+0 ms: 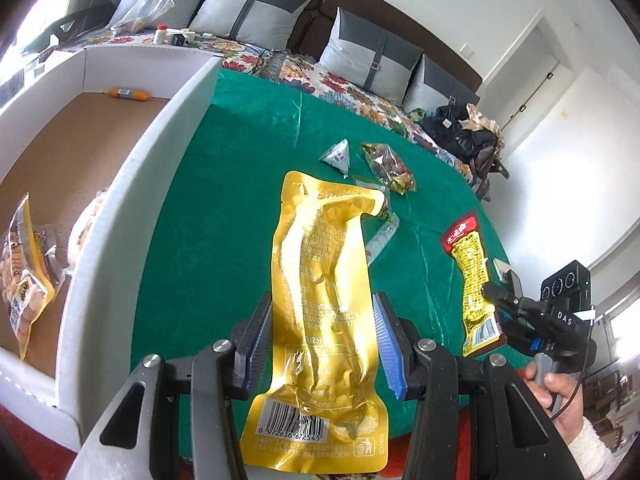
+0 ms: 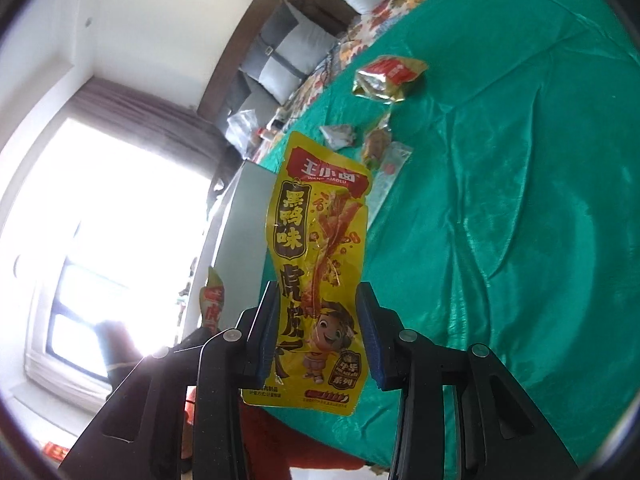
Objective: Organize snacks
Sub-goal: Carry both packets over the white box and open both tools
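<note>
A home, most likely a living room: ahead of the left claw, past the green cloth [image 1: 248, 184], runs a dark sofa [image 1: 360, 4] lined with grey two-tone cushions [image 1: 256, 12] over a flowered throw [image 1: 340, 84]. A heap of dark clothing [image 1: 464, 132] lies at its far right end, beside a white door [image 1: 536, 84]. To the left of the right claw, a bright window [image 2: 92, 232] with brown curtains [image 2: 160, 120]

glossy foil pouch [image 1: 320, 300] — shiny green cloth [image 1: 224, 208]
</note>
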A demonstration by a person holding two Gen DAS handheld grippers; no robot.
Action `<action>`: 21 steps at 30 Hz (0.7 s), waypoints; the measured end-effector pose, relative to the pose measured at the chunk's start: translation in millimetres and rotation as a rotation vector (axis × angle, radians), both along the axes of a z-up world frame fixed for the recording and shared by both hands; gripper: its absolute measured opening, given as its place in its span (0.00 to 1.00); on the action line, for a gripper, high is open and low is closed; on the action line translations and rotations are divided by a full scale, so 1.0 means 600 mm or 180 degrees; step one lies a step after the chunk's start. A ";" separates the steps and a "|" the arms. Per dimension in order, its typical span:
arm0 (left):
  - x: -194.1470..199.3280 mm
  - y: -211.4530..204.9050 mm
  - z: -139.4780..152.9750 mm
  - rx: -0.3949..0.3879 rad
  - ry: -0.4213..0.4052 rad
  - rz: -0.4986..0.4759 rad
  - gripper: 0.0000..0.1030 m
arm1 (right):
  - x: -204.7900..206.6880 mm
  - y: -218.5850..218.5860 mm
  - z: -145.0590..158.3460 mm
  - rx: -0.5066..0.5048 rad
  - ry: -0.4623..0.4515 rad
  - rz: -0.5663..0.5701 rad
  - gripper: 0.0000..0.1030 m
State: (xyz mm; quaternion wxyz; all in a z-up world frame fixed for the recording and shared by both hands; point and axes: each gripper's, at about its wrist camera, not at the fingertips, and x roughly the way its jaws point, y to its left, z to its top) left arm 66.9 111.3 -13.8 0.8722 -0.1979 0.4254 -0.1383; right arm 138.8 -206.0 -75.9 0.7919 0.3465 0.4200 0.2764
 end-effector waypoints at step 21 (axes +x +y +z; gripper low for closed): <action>-0.004 0.410 -0.002 0.0485 0.0239 0.1374 0.47 | 0.104 0.587 0.146 -0.0435 -0.0672 0.1496 0.43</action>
